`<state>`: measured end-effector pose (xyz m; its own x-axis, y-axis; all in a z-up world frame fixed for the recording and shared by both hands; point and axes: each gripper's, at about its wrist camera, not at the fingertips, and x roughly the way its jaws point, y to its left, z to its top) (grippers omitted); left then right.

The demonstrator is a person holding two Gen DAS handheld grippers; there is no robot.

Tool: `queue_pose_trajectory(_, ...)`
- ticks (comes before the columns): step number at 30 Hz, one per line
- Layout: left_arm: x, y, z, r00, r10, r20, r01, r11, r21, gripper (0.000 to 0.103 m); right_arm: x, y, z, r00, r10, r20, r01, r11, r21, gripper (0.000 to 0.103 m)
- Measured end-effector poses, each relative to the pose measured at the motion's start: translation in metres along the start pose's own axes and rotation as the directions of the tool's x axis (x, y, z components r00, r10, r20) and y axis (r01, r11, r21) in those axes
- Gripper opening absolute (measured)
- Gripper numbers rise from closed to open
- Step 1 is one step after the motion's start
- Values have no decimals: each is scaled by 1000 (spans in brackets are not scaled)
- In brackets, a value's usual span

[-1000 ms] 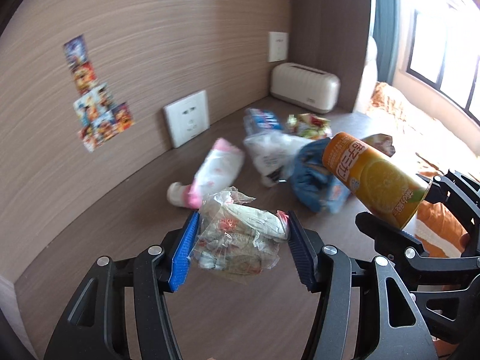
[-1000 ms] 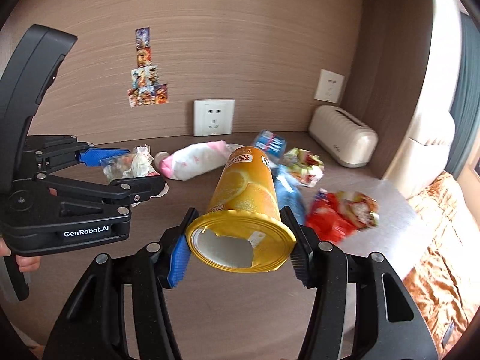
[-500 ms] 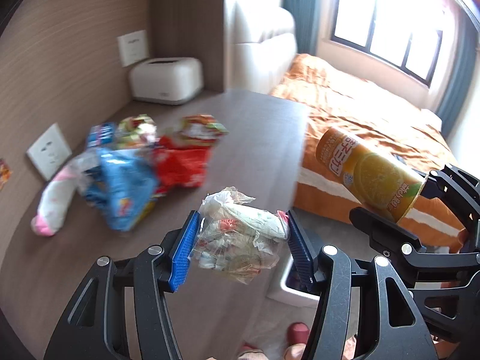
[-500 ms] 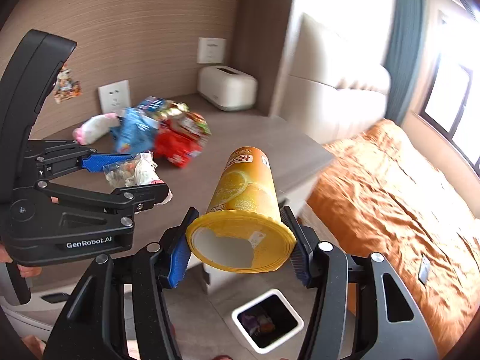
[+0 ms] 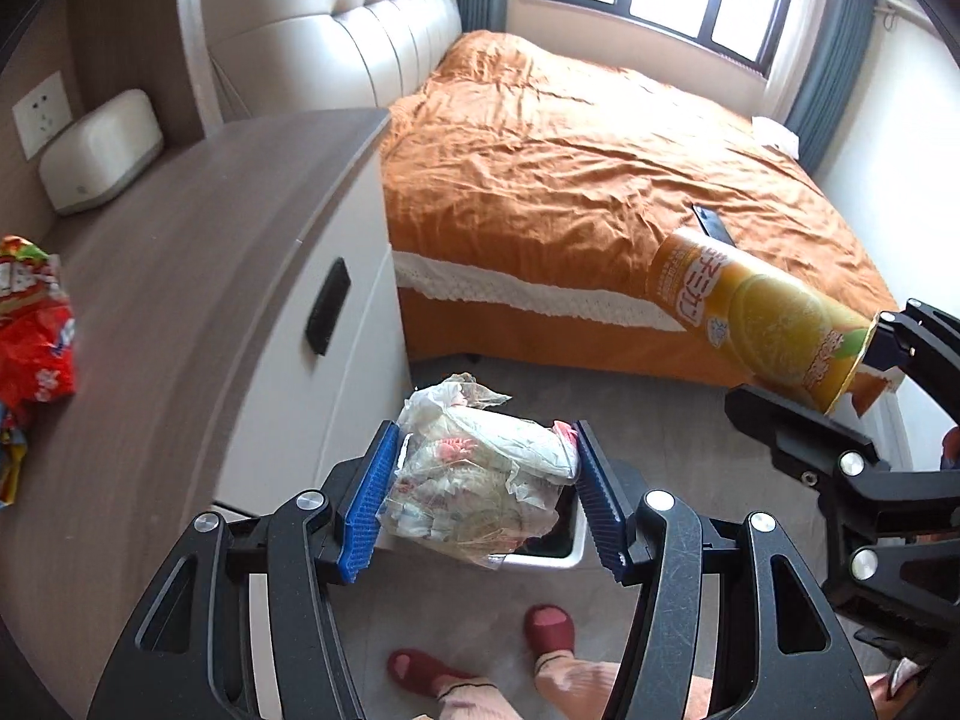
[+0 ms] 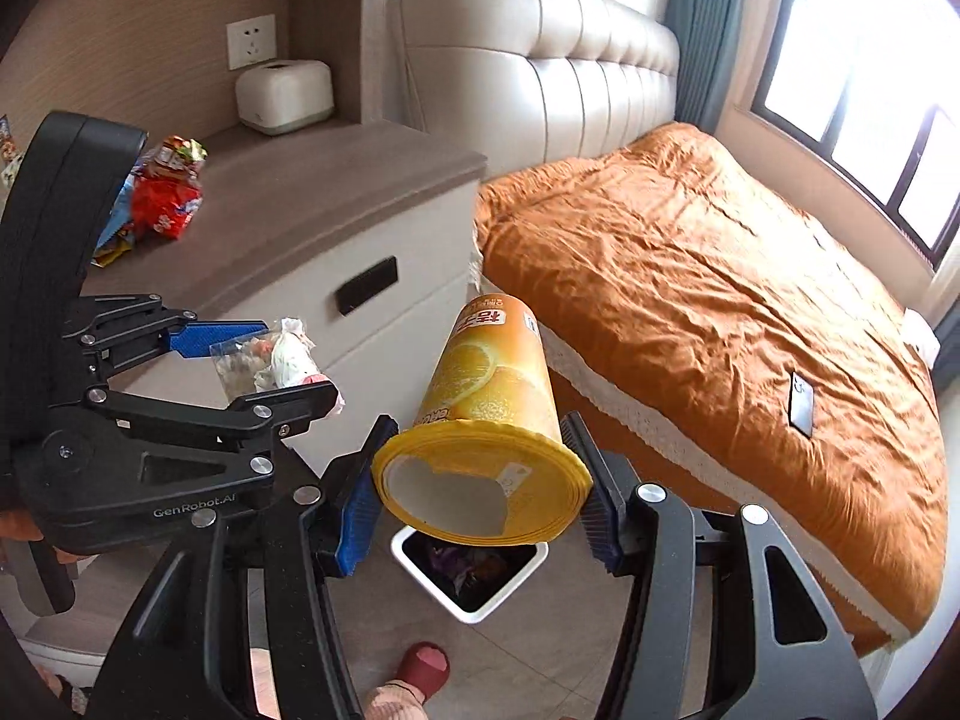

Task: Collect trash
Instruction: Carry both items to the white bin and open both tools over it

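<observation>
Each wrist camera looks forward and down along its own fingers, close to them. Both face the floor between the cabinet (image 5: 180,276) and the bed (image 6: 720,276), sharing the white bin (image 6: 414,546) and each other's gripper.

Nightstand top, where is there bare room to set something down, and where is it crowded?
The nightstand top is bare across its middle and toward the bed-side edge, between the snack wrappers on the left and the tissue box at the back wall. The left end is crowded with wrappers. On the floor, the trash bin sits below the chip can.
</observation>
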<state>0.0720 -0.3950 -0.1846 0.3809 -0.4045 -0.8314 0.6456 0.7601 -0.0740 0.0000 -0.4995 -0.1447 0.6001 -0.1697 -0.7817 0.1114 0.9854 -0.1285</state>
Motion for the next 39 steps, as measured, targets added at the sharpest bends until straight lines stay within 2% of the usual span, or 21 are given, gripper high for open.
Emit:
queue_pose_trajectory(6, 68, -15, -17, 993, -53, -101, 56, 998, 26, 57, 34, -20, -23, 997, -50, -55, 51, 999, 9, 57)
queue_pose_trajectory(12, 152, -18, -38, 976, -125, -177, 131, 991, 20, 57, 105, -27, -58, 990, 15, -138, -10, 999, 34, 57)
queue_pose_trajectory(18, 240, -16, -70, 954, -193, -229, 192, 981, -25, 58, 188, -43, -98, 964, 132, -230, -117, 990, 80, 57)
queue_pose_trajectory(20, 265, -16, -79, 952, -198, -234, 194, 980, -40, 75, 214, -40, -112, 947, 165, -276, -159, 986, 44, 64)
queue_pose_trajectory(21, 278, -14, -83, 956, -170, -240, 165, 985, -43, 94, 224, -41, -118, 947, 156, -279, -155, 988, 26, 74)
queue_pose_trajectory(22, 290, -11, -88, 956, -156, -247, 149, 988, -48, 98, 230, -41, -121, 954, 122, -272, -125, 992, 9, 93)
queue_pose_trajectory(24, 309, -5, -97, 946, -186, -267, 169, 982, -83, 98, 239, -48, -128, 961, 79, -264, -85, 996, -8, 97)
queue_pose_trajectory(30, 315, -6, -101, 936, -196, -293, 172, 980, -104, 98, 246, -53, -135, 956, 62, -288, -64, 998, 4, 97)
queue_pose_trajectory(33, 299, -11, -96, 937, -188, -295, 169, 982, -89, 98, 240, -54, -129, 955, 76, -285, -75, 997, 16, 97)
queue_pose_trajectory(39, 247, -8, -74, 951, -158, -265, 138, 986, -94, 98, 201, -54, -105, 964, 85, -251, -74, 996, 55, 98)
